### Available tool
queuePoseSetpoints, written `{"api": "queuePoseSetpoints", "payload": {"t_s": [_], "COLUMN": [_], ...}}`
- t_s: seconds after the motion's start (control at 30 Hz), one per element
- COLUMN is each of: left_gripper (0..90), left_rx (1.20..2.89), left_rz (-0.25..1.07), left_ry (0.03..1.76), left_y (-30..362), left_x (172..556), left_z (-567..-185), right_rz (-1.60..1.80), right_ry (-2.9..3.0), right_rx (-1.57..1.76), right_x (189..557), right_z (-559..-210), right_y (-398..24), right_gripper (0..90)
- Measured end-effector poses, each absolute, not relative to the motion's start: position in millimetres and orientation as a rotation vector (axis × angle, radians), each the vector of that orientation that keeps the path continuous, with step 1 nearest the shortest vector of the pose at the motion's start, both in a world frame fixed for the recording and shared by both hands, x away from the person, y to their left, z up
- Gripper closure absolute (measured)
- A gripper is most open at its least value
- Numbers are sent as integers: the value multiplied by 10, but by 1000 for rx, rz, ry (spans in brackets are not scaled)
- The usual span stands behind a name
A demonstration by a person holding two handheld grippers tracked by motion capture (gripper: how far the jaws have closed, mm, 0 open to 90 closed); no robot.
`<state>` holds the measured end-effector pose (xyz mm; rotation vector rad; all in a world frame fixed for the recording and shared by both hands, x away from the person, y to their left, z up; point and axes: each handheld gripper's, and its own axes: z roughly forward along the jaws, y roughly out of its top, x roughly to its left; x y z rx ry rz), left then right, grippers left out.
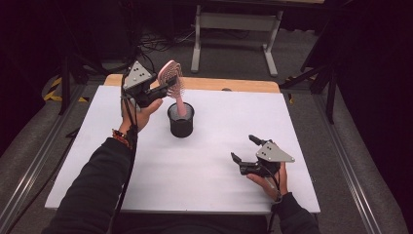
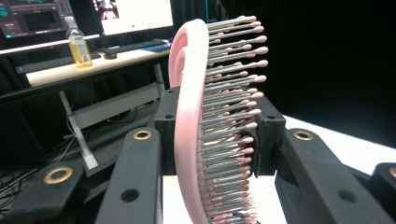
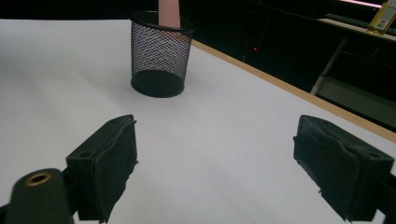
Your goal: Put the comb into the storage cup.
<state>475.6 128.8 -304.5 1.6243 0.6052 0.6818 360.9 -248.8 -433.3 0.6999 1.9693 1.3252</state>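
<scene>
Pink and bristled, the hairbrush (image 1: 171, 78) is sitting in the upper left of the high view, where we are clamping its head between the fingers of our left gripper (image 1: 163, 90) while its handle is dipping into the black mesh cup (image 1: 180, 122) on the white table (image 1: 195, 165). Toward the lower right, we are holding our right gripper (image 1: 245, 148) with its fingers spread wide and gripping nothing.

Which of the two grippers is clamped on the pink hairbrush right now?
The left gripper, raised above the black mesh cup, clamps the pink hairbrush; the right gripper is open over the table.
</scene>
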Motion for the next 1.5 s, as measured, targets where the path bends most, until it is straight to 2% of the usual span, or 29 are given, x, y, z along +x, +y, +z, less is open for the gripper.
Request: {"api": "queuePoseSetpoints", "payload": {"t_s": [0.43, 1.0, 1.5], "left_gripper": [638, 636, 606], "left_rx": [1680, 1651, 1608], "left_rz": [658, 594, 631], "left_ry": [632, 721, 796], "left_y": [1185, 1179, 1289], "left_x": [4820, 4852, 4919], "left_z": [-3299, -3597, -3691], "right_rz": [1323, 1315, 1317], "right_ry": [1980, 2010, 2042], "right_rx": [697, 687, 682], "right_x": [3611, 3614, 3628], "right_z": [-4337, -4362, -4395], "right_y": [-2486, -2449, -2417], "right_gripper": [142, 148, 148]}}
